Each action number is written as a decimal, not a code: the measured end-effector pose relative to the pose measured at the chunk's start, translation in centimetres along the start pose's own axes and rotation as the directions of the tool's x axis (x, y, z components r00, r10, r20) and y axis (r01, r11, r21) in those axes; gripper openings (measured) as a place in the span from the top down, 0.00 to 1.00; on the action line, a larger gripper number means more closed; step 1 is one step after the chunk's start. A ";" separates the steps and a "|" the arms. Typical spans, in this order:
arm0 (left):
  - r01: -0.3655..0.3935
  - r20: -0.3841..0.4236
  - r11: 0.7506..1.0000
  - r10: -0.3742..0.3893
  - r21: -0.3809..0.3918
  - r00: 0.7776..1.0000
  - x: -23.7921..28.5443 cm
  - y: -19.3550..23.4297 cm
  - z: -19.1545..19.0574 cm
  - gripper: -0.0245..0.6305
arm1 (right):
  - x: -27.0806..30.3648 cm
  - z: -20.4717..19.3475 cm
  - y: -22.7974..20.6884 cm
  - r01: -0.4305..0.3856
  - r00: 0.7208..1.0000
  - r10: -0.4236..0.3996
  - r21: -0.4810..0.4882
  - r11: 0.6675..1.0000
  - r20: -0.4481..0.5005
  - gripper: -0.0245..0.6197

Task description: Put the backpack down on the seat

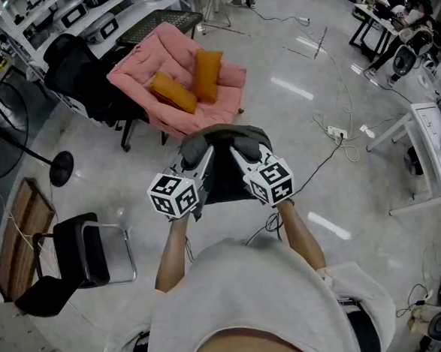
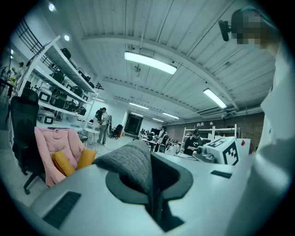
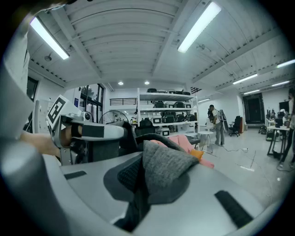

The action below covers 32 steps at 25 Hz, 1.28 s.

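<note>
Left tool (image 1: pixel 203 159): jaws pressed together, pinching a fold of grey fabric at the top of the backpack (image 1: pixel 226 177). Right tool (image 1: pixel 238 157): jaws likewise clamped on the same grey fabric from the opposite side. The backpack hangs between the two tools, held clear of the floor (image 1: pixel 314 112), directly in front of the person. The pink seat (image 1: pixel 178 58), carrying two orange cushions (image 1: pixel 174 92), stands beyond the backpack and apart from it.

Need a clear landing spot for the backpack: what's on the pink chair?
Two orange cushions lie side by side on the pink chair. The backpack hides its near edge, so that strip can't be checked.
</note>
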<state>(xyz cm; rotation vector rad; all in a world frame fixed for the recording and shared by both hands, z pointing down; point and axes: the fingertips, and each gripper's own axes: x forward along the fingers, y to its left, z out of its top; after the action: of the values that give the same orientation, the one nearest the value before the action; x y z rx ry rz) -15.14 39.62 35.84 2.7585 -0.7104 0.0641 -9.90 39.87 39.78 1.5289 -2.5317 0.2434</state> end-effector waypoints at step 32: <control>-0.043 -0.011 0.999 0.043 -0.018 0.999 5.5 -3.7 -2.7 0.91 | -3.5 -3.2 -5.4 -0.013 1.000 0.014 0.027 1.000 -0.010 0.94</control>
<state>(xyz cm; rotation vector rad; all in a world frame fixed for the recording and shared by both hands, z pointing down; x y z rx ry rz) -8.52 40.93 38.11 2.7235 -0.7638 0.0814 -3.25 41.14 42.33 1.5169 -2.5423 0.2873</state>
